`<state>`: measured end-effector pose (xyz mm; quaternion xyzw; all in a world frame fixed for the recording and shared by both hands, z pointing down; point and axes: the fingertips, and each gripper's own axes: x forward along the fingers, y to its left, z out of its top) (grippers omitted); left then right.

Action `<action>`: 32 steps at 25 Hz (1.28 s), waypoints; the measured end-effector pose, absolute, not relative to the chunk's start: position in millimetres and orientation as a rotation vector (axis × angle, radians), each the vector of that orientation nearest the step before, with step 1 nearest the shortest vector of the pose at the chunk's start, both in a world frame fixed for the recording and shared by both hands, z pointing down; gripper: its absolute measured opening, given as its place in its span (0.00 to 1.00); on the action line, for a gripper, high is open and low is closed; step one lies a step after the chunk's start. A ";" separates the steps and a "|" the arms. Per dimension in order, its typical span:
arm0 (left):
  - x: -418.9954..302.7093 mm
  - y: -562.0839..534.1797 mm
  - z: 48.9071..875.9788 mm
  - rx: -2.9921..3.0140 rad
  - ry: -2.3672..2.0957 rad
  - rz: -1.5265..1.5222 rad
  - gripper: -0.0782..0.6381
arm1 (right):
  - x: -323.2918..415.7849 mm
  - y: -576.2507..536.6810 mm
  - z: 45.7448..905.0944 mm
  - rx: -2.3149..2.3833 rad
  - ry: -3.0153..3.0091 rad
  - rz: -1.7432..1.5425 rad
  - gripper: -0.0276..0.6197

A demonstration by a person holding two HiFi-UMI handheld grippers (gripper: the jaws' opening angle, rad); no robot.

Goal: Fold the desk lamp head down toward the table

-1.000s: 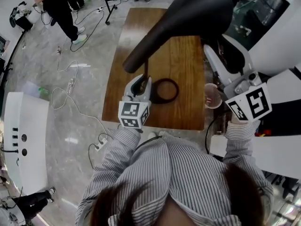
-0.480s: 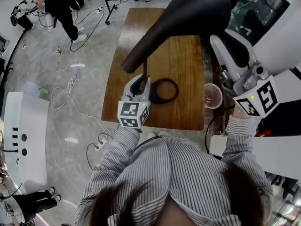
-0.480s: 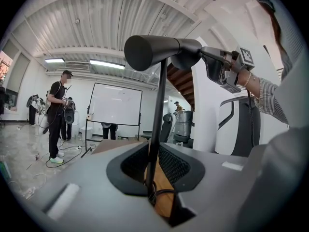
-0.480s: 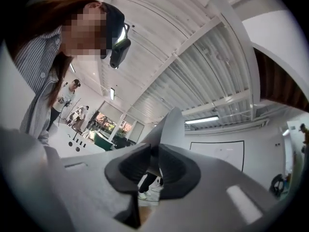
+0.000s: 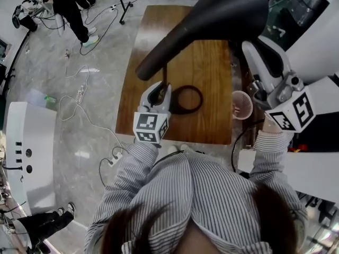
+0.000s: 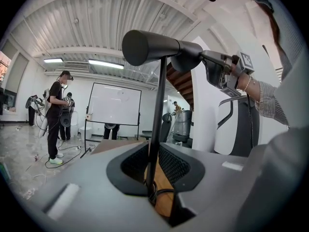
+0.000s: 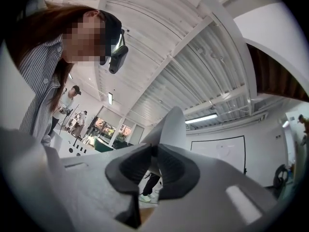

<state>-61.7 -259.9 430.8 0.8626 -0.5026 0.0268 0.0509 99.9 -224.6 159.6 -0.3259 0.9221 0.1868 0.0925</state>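
**A:** Why two grips on one lamp?

**B:** I'd say it's for leverage. Start with the table (image 5: 212, 126), since it carries everything. The lamp's ring base (image 5: 199, 100) sits on it near the front edge. The lamp head (image 5: 212, 15) is long and black. It stands high on top of the pole (image 5: 164, 77), about level and well above the wood, so it isn't folded down yet.

**A:** And the left hand-held gripper (image 5: 161, 88)?

**B:** It's clamped on the pole low down, just above the base. My guess is that it pins the stand so the base won't tip or slide when the head is pushed.

**A:** What about the right one?

**B:** The right hand-held gripper (image 7: 153, 153) is up at the head's far end, the end away from the pole. Its jaws are closing, and a thin edge of the lamp head is already pinched between the pads. Gripping that far from the hinge should make the head easy to swing down.

**A:** What's the count?

**B:** One table, one lamp and two hand-held grippers. There's also one pale cup (image 5: 241, 105) just at the table's right edge. I can't tell whether it stands on the table or beside it.
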 end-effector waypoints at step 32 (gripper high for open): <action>-56.8 -257.9 427.7 2.614 -1.528 0.098 0.18 | 107.6 -229.1 330.4 -0.975 2.636 -0.280 0.08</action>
